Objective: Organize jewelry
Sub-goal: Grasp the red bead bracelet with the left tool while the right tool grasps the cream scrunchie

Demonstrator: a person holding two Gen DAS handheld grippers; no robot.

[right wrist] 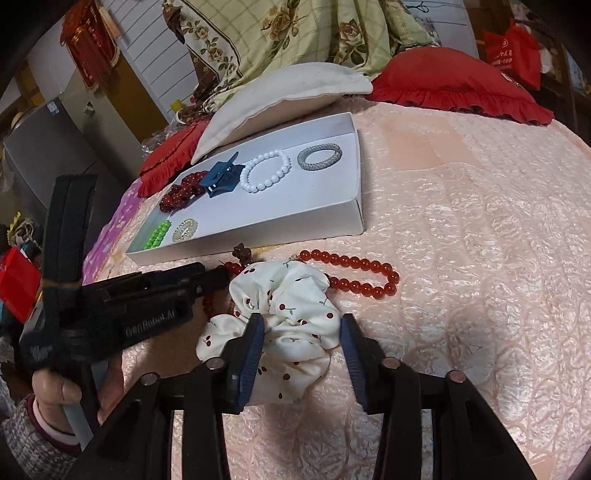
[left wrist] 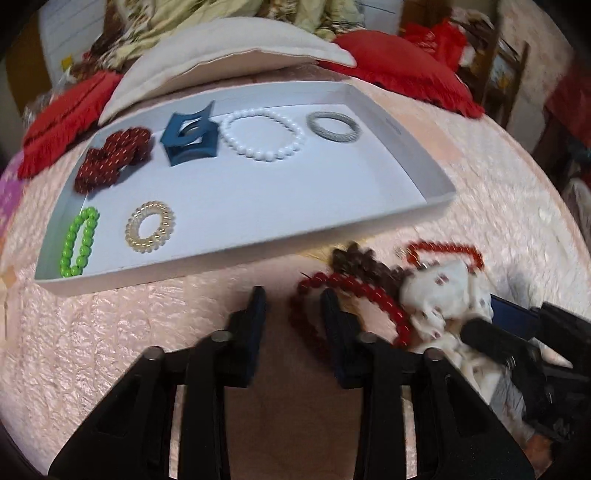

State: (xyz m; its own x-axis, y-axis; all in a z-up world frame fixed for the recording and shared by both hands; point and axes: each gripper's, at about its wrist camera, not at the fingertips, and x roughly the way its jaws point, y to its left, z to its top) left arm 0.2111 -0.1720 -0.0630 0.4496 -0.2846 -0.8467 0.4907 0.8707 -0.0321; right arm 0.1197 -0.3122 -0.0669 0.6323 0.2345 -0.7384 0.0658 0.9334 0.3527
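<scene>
I have my right tool (right wrist: 302, 345) around the cherry-print scrunchie (right wrist: 291, 314) on the bed (right wrist: 480, 258), near the white tray (right wrist: 354, 218). Its pads are not yet pressing the cloth, so it grasps nothing. My left tool (left wrist: 293, 306) stands with a gap between its fingers and empty; one finger seems to touch the dark red bead bracelet (left wrist: 354, 291), but the blur hides this. I judge the step is picking up the scrunchie. Next: clench, lift, carry it to the tray.

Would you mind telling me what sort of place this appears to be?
Probably a bedroom: the white cardboard tray sits on a bed's pink quilted cover, with a cream pillow and floral green blanket behind.
</scene>
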